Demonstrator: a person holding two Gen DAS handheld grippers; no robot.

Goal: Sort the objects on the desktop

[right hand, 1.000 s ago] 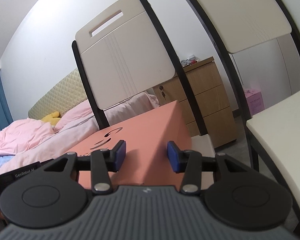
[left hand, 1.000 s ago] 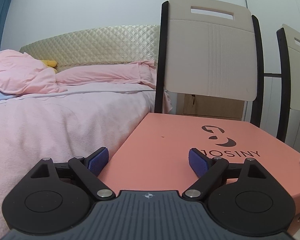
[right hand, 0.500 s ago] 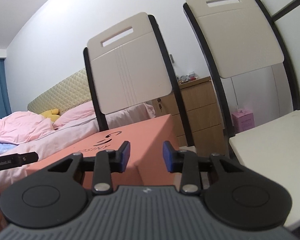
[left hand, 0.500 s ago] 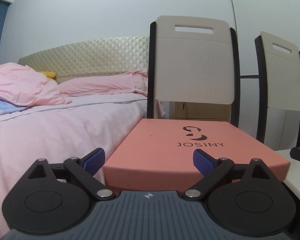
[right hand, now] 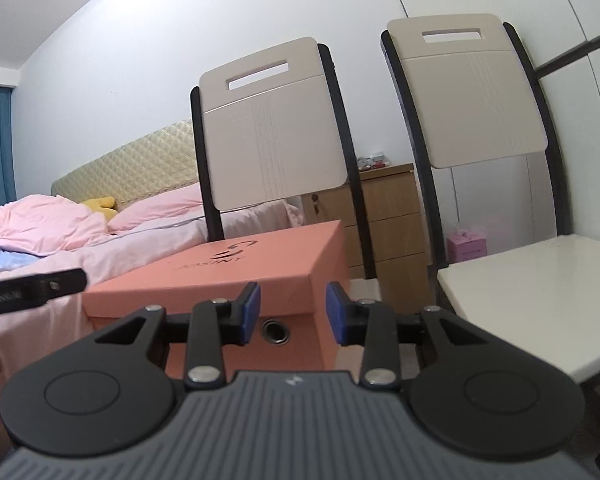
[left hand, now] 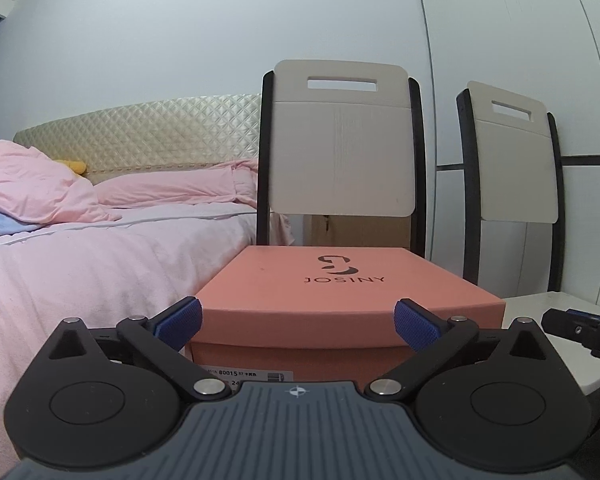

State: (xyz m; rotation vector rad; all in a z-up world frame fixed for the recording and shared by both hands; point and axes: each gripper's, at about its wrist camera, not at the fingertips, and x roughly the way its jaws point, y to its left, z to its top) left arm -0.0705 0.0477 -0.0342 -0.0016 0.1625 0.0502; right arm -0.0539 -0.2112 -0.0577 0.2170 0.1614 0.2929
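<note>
1. While aimed roughly level at the salmon-pink shoebox (left hand: 340, 292): left gripper (left hand: 297, 322) spread to its widest, jaws just been opening, blue pads clear of everything. Box lies just beyond the tips, not between them, not touched.
2. Right gripper (right hand: 292, 312): drawn in to its tightest, only a narrow gap left between the blue pads, nothing in that gap. Pointed at the box's near corner and the metal eyelet (right hand: 276, 330) on its end face.
3. Shoebox: lid on, black logo and "JOSINY" lettering on top, white barcode label on the end facing the left wrist view. Sits right in front of the near chair (left hand: 342, 152) back, just beside the bed (left hand: 80, 272). Surface under it hidden, cannot tell what bears it.
4. Second chair (left hand: 516, 152) to the right of the first, white seat bare in the right wrist view.
5. On the bed: pink duvet, pink pillow, yellow plush (right hand: 100, 204) by the quilted headboard.
6. Behind the chairs: wooden drawer unit (right hand: 388, 216), small pink carton (right hand: 466, 246) on the floor beside it.
7. Each gripper's tip visible at the edge of the other's view, well apart.
</note>
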